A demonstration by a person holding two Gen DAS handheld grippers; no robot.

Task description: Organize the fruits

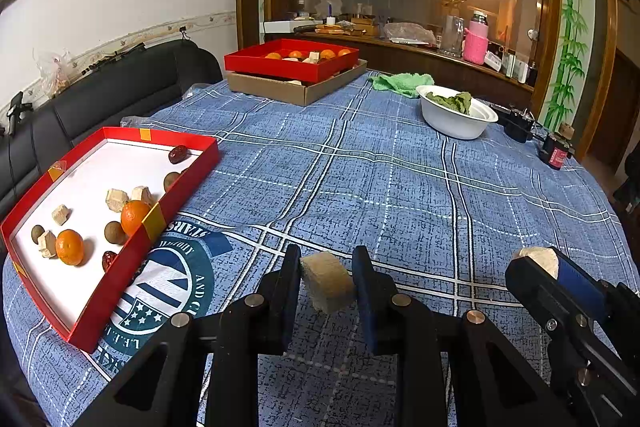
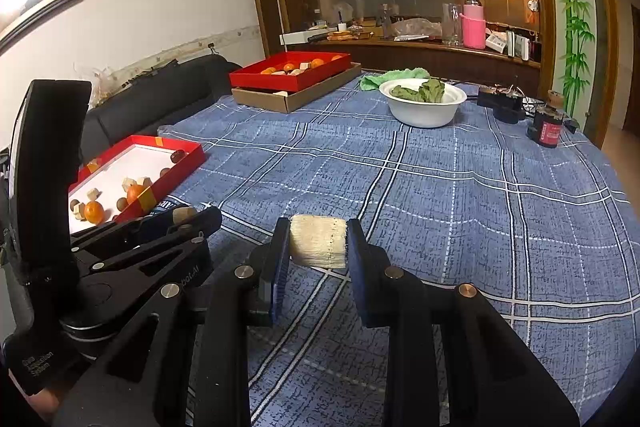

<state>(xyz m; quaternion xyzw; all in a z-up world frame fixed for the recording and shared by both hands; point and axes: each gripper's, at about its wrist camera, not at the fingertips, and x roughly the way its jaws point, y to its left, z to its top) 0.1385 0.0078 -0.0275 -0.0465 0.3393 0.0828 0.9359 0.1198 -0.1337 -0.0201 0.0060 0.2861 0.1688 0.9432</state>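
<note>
I have a pale, fibrous chunk (image 1: 327, 282) clamped between the two fingers of my left gripper (image 1: 326, 281), lifted above the blue plaid tablecloth (image 1: 400, 187) near the table's front edge. My right gripper (image 2: 318, 243) is clenched on a second chunk (image 2: 318, 241) of the same pale stuff, also held above the cloth – in the left wrist view it shows at the lower right, the chunk's rounded end poking out past the fingertip. The two grippers sit side by side, close but apart. Toward the table's left edge lies the near red tray (image 1: 182, 189) with a white floor; it holds two oranges (image 1: 69, 247), several pale chunks like the ones I am carrying, some round brown fruits (image 1: 113, 231) and a couple of dark red dates (image 1: 178, 154). One corner of that tray overlaps a round green-and-white emblem (image 1: 172, 291) printed on the cloth. At the far left corner a second red tray (image 1: 291, 59) rests on top of a cardboard tray (image 1: 298, 87), carrying more oranges and pale pieces. Toward the far right edge stands a white bowl (image 1: 456, 125) with green leaves inside, a green rag (image 1: 400, 83) just behind it, and – further right – some small dark devices (image 1: 556, 149) near the table's edge.
</note>
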